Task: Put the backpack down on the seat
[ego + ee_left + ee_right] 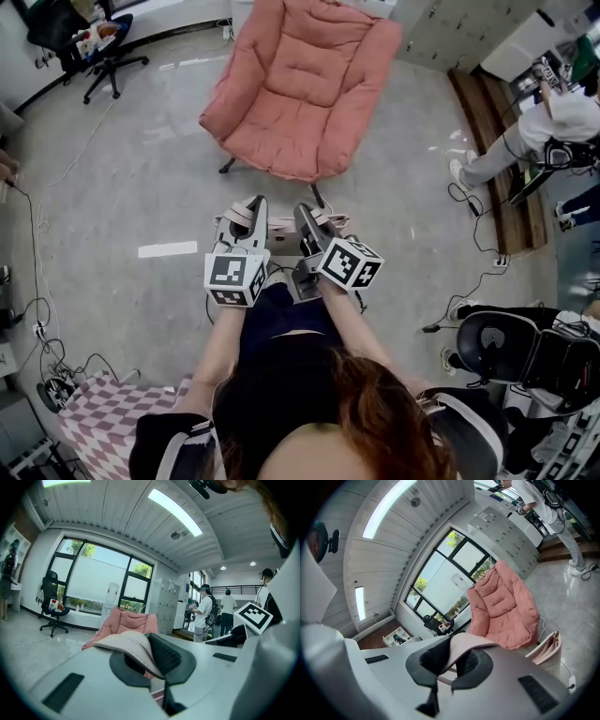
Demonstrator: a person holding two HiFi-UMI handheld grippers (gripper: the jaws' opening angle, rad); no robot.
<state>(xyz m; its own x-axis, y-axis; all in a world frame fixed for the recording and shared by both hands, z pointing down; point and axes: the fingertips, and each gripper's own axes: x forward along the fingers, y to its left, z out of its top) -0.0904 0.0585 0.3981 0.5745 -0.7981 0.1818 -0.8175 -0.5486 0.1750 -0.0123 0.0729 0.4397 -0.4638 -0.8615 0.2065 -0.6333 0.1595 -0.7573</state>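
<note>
The left gripper and the right gripper are held side by side in front of the person. Each has its jaws clenched on a pale pink padded shoulder strap of the pale pink fabric backpack. In the left gripper view the strap lies folded between the dark pads, and the right gripper view shows the other strap pinched the same way.

The backpack hangs from these straps below and between the grippers, clear of the grey floor. It is just short of the salmon-pink cushioned armchair and not yet over the seat cushion. From the head view only slivers of it show past the grippers.

The bag looks soft and limp, so it will likely sag and swing under the straps instead of holding its shape. It seems light enough for two strap grips to carry. A hold high on the straps, near the top of the bag, should keep the body hanging upright. The seat is deep, padded and tilted back, so the bag will probably slump against the backrest. It should be lowered until the straps go slack before letting go.
</note>
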